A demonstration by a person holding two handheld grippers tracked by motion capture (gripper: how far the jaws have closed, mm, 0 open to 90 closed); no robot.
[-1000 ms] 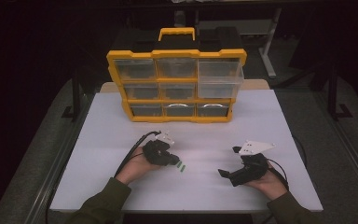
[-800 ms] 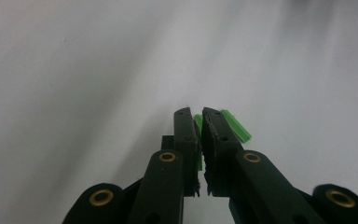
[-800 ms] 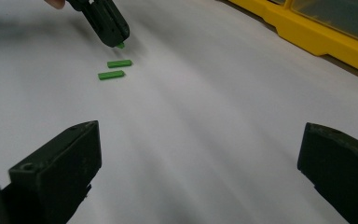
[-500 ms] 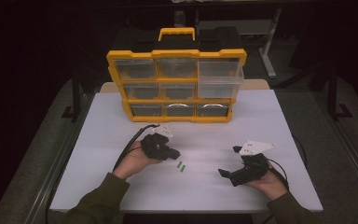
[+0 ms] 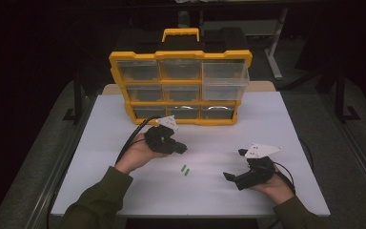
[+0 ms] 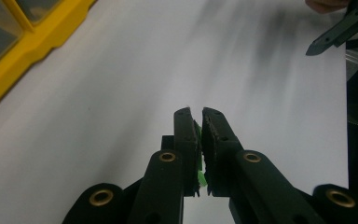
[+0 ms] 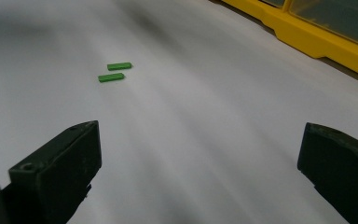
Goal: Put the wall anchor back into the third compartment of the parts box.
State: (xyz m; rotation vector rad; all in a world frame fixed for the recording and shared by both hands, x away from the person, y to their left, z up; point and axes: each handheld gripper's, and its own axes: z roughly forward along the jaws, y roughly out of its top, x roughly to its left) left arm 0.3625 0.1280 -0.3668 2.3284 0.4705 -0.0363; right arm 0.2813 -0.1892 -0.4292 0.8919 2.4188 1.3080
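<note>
A small green piece point(image 6: 198, 156) sits pinched between the pads of the left gripper point(image 5: 180, 149), whose jaws are pressed together on it with only a sliver of green showing along the inner edge. In the high view that gripper is raised above the white desk point(image 5: 286, 124), in front of the yellow drawer organizer point(image 5: 178, 87) and nearer to its left half. Two more green pieces point(image 5: 185, 170) lie flat on the desk side by side, nearly touching, farther from the organizer than the left gripper and a little to its right. The right gripper point(image 5: 233, 176) rests low near the desk's front edge, well apart from the organizer and right of the two loose pieces; its jaws stand wide apart with nothing between them, pointing toward those pieces.
</note>
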